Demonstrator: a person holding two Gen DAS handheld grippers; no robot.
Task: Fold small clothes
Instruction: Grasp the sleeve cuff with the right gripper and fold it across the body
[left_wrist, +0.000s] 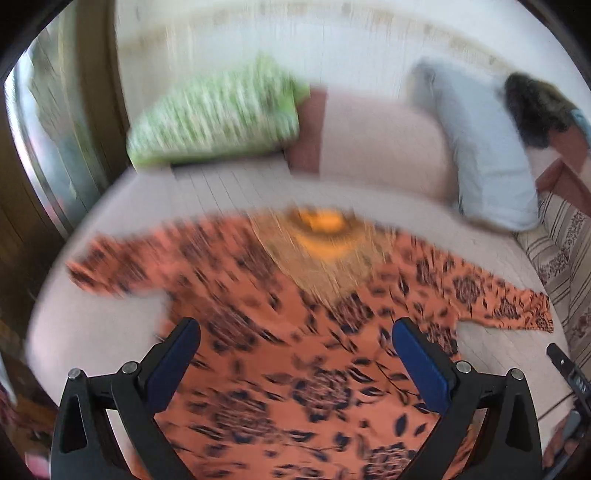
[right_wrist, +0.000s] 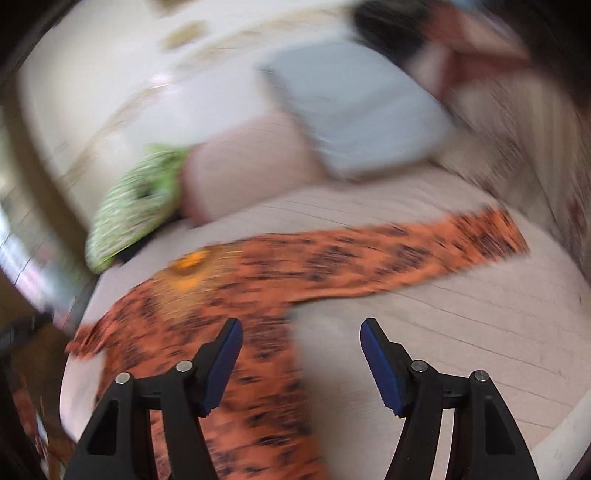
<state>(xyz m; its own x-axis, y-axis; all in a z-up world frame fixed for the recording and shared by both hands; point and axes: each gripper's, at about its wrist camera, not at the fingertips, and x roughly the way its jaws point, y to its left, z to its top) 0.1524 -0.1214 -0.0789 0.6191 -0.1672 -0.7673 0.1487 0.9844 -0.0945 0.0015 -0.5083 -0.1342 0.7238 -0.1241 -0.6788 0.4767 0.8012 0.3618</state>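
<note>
Jaws: both pairs stand spread wide with nothing pinched between the blue pads; the left gripper hangs over patterned cloth, the right gripper over the garment's edge and bare cover.
Bed: a pale pinkish quilted cover fills both views, blurred by motion.
Garment: an orange top with dark floral print lies spread flat on the cover, neckline toward 12 o'clock, one sleeve reaching out to 9 o'clock and the other to 3 o'clock in the left wrist view; in the right wrist view one sleeve stretches toward 2 o'clock.
Pink cushion: leans at 12 o'clock beyond the garment.
Pale blue pillow: sits at 1 o'clock, touching the pink cushion.
Green patterned pillow: rests at 11 o'clock.
Pose, left: tilted down toward the garment's body.
Pose, right: tilted down, left finger over cloth, right finger over cover.
Neck patch: a tan yoke with a yellow centre.
</note>
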